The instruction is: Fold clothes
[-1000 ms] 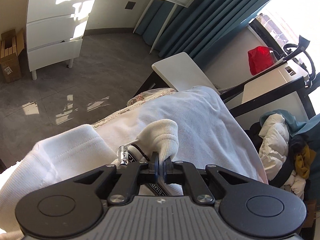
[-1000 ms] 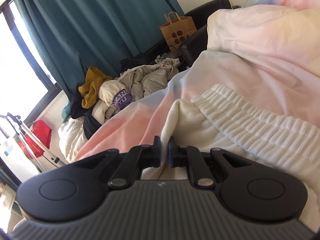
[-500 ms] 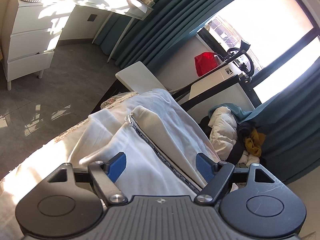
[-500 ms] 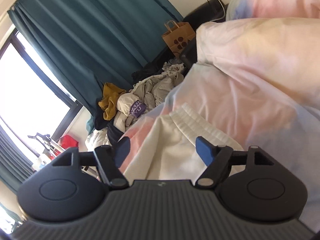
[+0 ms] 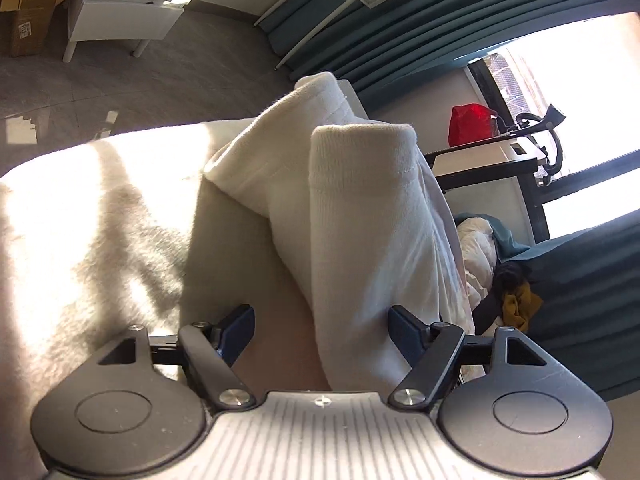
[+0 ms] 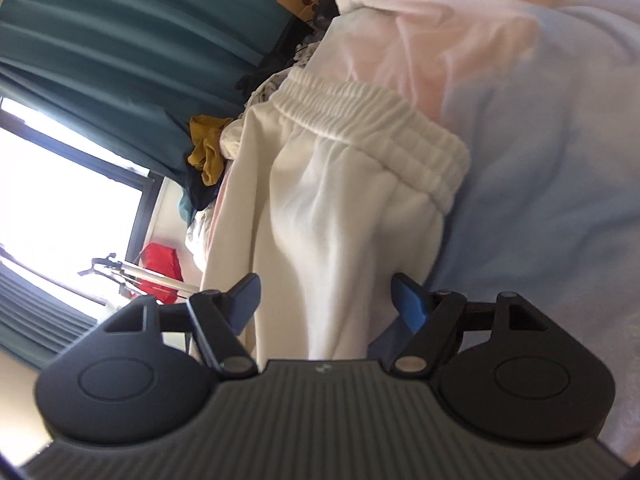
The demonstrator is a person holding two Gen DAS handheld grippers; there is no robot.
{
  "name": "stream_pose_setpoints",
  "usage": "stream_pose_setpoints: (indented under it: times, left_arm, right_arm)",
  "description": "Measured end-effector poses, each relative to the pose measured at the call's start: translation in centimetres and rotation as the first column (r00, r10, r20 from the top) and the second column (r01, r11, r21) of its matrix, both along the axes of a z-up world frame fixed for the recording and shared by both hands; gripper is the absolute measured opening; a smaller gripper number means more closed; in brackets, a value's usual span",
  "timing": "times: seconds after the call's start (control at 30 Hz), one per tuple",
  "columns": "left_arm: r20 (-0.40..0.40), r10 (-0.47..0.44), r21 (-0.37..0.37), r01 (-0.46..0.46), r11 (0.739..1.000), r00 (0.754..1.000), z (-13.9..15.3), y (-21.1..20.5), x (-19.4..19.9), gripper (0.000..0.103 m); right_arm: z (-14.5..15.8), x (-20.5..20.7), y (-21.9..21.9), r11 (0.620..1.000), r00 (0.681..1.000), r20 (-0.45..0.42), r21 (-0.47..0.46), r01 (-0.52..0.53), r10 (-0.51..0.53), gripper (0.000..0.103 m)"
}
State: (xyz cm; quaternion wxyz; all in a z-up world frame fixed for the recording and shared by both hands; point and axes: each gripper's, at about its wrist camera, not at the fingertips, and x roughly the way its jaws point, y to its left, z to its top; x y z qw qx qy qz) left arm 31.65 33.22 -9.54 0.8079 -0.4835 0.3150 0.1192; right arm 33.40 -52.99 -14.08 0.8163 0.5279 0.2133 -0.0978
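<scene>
The left gripper (image 5: 321, 330) has its fingers (image 5: 239, 326) spread wide, holding nothing, just above the ribbed cuffs of the white sweatpants (image 5: 360, 216) lying on the bed (image 5: 100, 208). The right gripper (image 6: 325, 300) also stands wide apart and empty over the sweatpants' elastic waistband (image 6: 372, 120), beside the pastel duvet (image 6: 540, 140).

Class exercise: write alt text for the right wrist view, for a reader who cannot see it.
An open right gripper straddles white sweatpants lying on a pink and blue duvet, ribbed waistband at the far end. Behind hang teal curtains beside a bright window, with a clothes pile below them.
</scene>
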Motion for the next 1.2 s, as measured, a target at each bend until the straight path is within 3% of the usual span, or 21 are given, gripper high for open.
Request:
stream_pose_setpoints:
  times: [0.1, 0.17, 0.2, 0.27, 0.3, 0.37, 0.53, 0.7, 0.93, 1.1, 1.2]
  left_arm:
    - [-0.009, -0.02, 0.113, 0.021, 0.993, 1.0, 0.1, -0.6, 3.0, 0.069]
    - [-0.012, -0.02, 0.136, 0.021, 0.991, 1.0, 0.4, -0.7, 3.8, 0.047]
    - [-0.014, -0.017, 0.14, 0.019, 0.99, 1.0, 0.6, -0.8, 4.0, 0.04]
    - [-0.013, -0.014, 0.144, 0.016, 0.989, 1.0, 1.0, -0.7, 4.3, 0.016]
    - [-0.004, -0.015, 0.138, 0.015, 0.99, 1.0, 1.5, -0.6, 3.9, 0.016]
    - [0.02, -0.018, 0.126, 0.016, 0.992, 1.0, 2.7, -0.4, 3.3, 0.015]
    - [0.074, -0.063, 0.122, 0.054, 0.991, 0.995, 6.4, -0.4, 0.4, 0.014]
    - [0.101, -0.07, 0.061, 0.064, 0.996, 0.992, 8.2, 0.5, -6.5, 0.014]
    - [0.008, -0.104, -0.104, 0.104, 0.989, 0.995, 4.6, 2.4, -18.6, 0.015]
    - [-0.018, -0.131, -0.127, 0.128, 0.984, 0.991, 1.7, 2.8, -22.0, 0.018]
    - [-0.01, -0.139, -0.097, 0.137, 0.986, 0.99, 2.2, 2.8, -22.8, 0.033]
  right_arm:
    - [-0.8, 2.2, 0.6, 0.999, 0.998, -0.055, -0.04, 0.024, -0.027, 0.075]
    - [-1.6, 2.7, 0.8, 0.998, 0.996, -0.064, -0.032, 0.061, -0.063, 0.069]
    - [-1.4, 2.8, 1.1, 0.995, 0.994, -0.073, -0.064, 0.072, -0.076, 0.052]
    - [-0.9, 2.7, 1.6, 0.989, 0.993, -0.072, -0.118, 0.086, -0.095, 0.026]
    - [-0.5, 2.5, 1.8, 0.986, 0.993, -0.064, -0.14, 0.091, -0.1, 0.016]
    - [0.5, 1.5, 1.7, 0.983, 0.992, -0.041, -0.151, 0.108, -0.116, 0.013]
    - [4.8, -2.7, 0.7, 0.974, 0.991, 0.047, -0.186, 0.133, -0.127, 0.012]
    - [8.1, -9.1, -0.9, 0.968, 0.986, 0.089, -0.196, 0.157, -0.142, 0.011]
    - [6.6, -21.6, -2.4, 0.979, 0.992, 0.04, -0.162, 0.126, -0.121, 0.011]
    - [2.6, -26.5, -2.5, 0.985, 0.993, -0.049, -0.139, 0.099, -0.107, 0.012]
    - [2.2, -26.6, -1.8, 0.981, 0.99, -0.116, -0.183, 0.058, -0.08, 0.015]
